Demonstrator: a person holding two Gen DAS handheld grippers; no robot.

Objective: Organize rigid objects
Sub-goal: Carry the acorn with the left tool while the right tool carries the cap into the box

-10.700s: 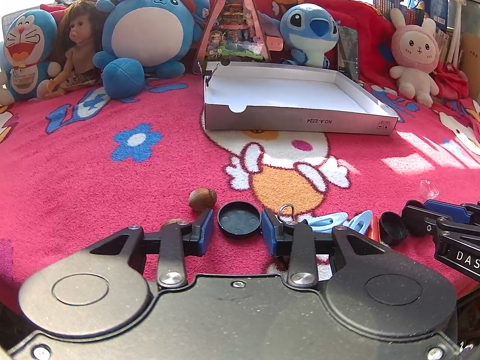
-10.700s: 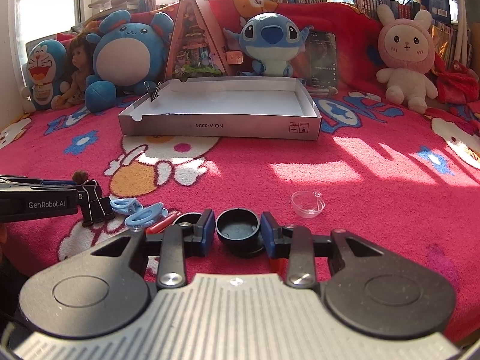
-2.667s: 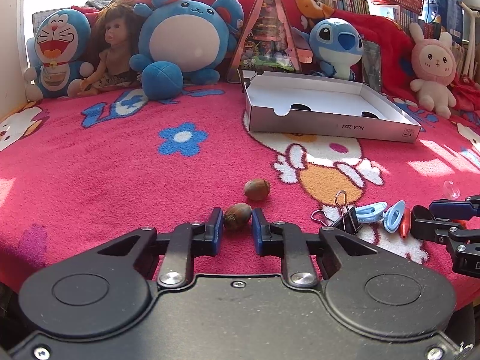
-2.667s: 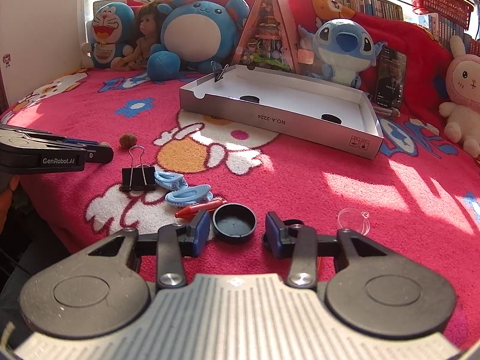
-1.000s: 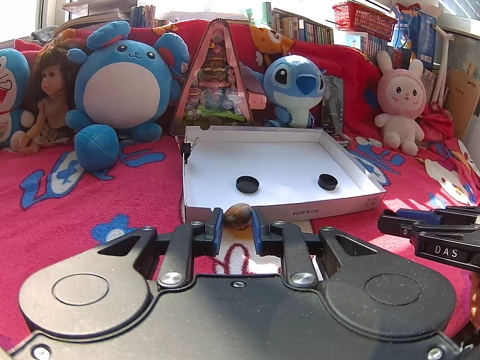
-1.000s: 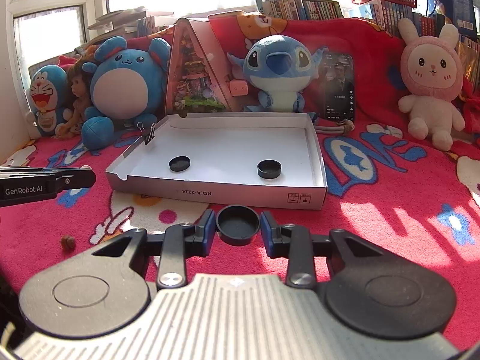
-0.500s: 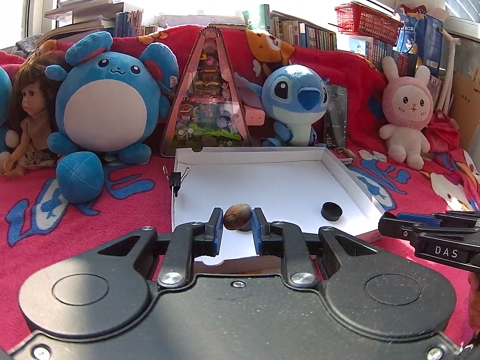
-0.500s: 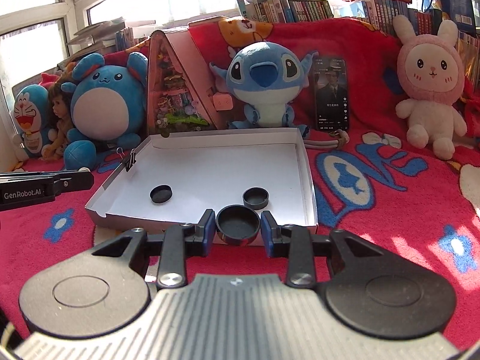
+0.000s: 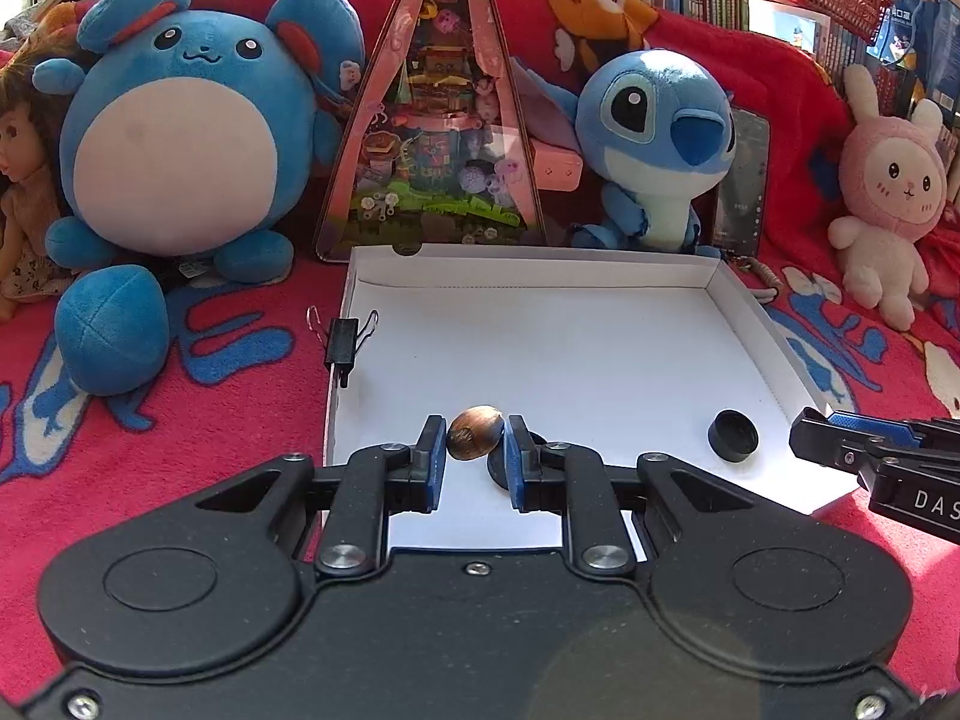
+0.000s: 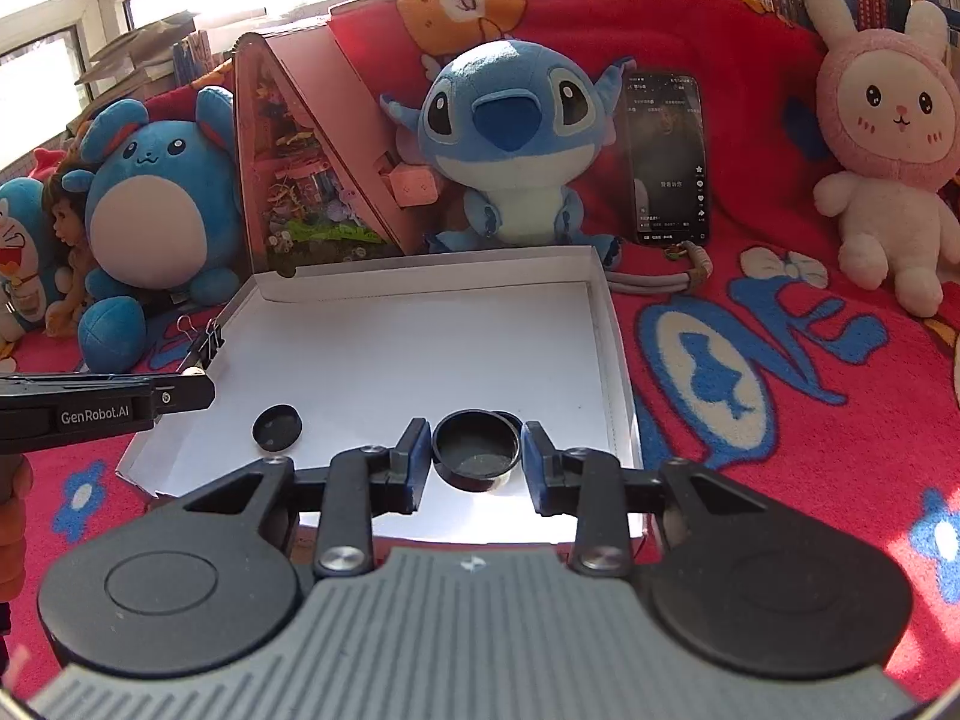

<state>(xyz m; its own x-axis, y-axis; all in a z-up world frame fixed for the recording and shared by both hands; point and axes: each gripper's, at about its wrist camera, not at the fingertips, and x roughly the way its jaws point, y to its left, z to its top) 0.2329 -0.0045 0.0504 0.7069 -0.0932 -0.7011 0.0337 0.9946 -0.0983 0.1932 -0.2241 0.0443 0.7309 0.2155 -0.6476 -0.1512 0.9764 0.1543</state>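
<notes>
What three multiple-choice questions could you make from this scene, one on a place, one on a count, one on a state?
1. Where is the black binder clip?
A. clipped on the left wall of the shallow white cardboard box
B. lying on the red blanket
C. held by a gripper

2. How many small black round caps lie loose on the box floor?
A. none
B. two
C. five

3. What is the left gripper doing?
A. standing open and empty
B. clamped on a brown nut
C. clamped on a blue clip

Answers: 1 A, the clip sits astride the box's left wall in both views. 2 B, one cap lies left, another right, apart from the black cap held by the right gripper. 3 B, the blue pads press the nut on both sides.
</notes>
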